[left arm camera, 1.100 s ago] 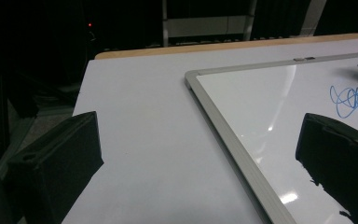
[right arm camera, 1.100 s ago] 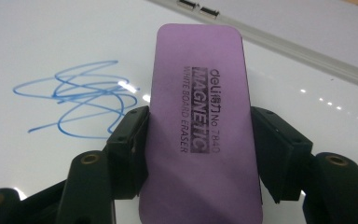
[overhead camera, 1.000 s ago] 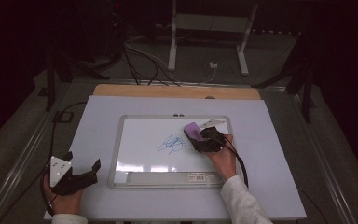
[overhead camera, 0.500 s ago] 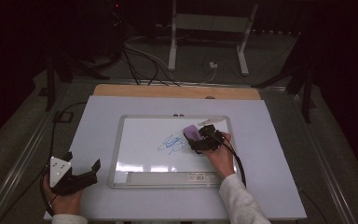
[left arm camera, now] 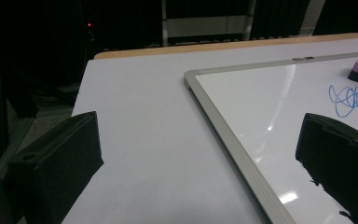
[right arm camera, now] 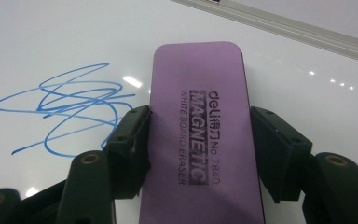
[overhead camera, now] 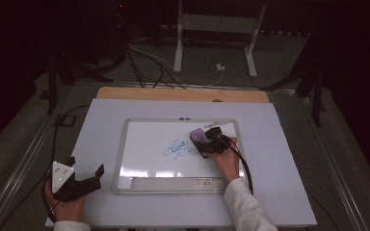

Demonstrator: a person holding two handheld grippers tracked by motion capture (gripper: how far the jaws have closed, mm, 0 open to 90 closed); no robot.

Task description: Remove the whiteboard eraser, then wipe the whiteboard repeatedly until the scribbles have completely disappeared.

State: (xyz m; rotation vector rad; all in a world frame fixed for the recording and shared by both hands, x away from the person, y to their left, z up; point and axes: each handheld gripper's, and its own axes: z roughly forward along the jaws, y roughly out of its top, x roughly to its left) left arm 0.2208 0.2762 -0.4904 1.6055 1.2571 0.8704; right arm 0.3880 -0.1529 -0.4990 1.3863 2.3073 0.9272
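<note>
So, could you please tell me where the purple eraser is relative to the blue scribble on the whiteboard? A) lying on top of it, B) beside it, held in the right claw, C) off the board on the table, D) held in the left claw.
B: the right claw grips the purple eraser by its long sides, beside the blue scribble on the whiteboard.

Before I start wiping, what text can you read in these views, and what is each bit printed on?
"deli No 7840": top of the purple eraser, held in the right gripper.
"MAGNETIC": same eraser.
"WHITE BOARD ERASER": same eraser.
Characters after "deli": not legible.
Small label on the whiteboard tray: too small to read.
Blue scribble: no words.
</note>
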